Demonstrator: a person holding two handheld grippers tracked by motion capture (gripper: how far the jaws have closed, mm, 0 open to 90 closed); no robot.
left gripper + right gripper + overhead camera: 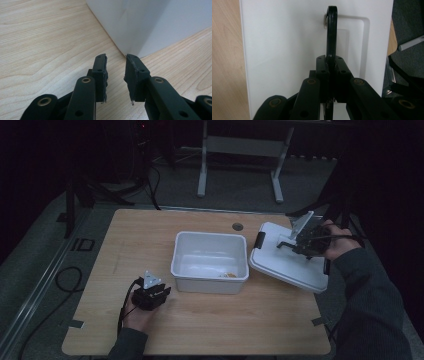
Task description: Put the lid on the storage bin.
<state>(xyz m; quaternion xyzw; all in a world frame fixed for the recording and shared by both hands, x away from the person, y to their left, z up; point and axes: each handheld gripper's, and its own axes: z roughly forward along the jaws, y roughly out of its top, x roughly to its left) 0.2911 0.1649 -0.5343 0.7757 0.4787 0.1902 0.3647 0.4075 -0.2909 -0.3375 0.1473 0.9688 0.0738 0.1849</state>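
A: How many bins?
B: One bin [210, 255], mid-table.
A: Lids?
B: One lid [287, 257], right of it, with one handle [331, 32] on top and two clips, one at its left end [260, 240], one at its right.
A: Grippers?
B: Two: left gripper [116, 75], near; right gripper [331, 65], far right.

My table [200, 330] is light wood w/ rounded corners and a small dark round cap [237, 226] near the far edge. A white tub [210, 262] sits about mid-table, open top, w/ a small yellowish bit [229, 275] on its floor. Right of it a white lid [287, 260] lies at the right edge, near corner just beside the tub, black handle [331, 32] on top, black clip [260, 240] at its left end. Bits of tape [75, 323] at the near corners.
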